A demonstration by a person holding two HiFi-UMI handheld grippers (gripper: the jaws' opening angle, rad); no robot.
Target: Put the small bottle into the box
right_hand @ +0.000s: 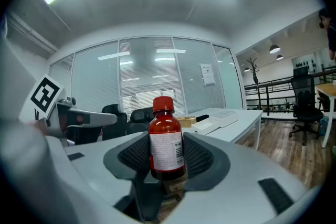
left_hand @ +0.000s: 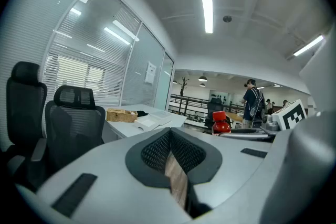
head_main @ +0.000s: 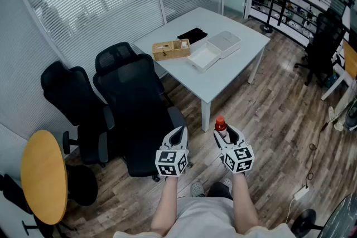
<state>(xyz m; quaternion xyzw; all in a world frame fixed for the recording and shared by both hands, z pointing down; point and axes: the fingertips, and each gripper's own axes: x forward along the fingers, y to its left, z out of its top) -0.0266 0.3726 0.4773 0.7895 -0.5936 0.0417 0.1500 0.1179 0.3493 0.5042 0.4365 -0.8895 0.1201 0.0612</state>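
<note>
A small brown bottle [right_hand: 166, 144] with a red cap and white label stands upright between the pads of my right gripper [right_hand: 166, 157], which is shut on it. In the head view the bottle [head_main: 221, 124] and right gripper [head_main: 226, 132] hang over the wooden floor, short of the white table [head_main: 223, 78]. The open white box [head_main: 203, 57] lies on that table with its lid [head_main: 224, 43] beside it. My left gripper [head_main: 178, 134] is held level beside the right one, jaws together with nothing in them [left_hand: 170, 136]. The left gripper view also shows the bottle [left_hand: 220, 123] and the box [left_hand: 149, 121].
A wicker basket [head_main: 171, 49] and a black item [head_main: 192, 35] lie on the table behind the box. Two black office chairs [head_main: 136, 103] stand left of the table, close to my left gripper. A round yellow table [head_main: 43, 175] is at far left. Glass walls with blinds lie behind.
</note>
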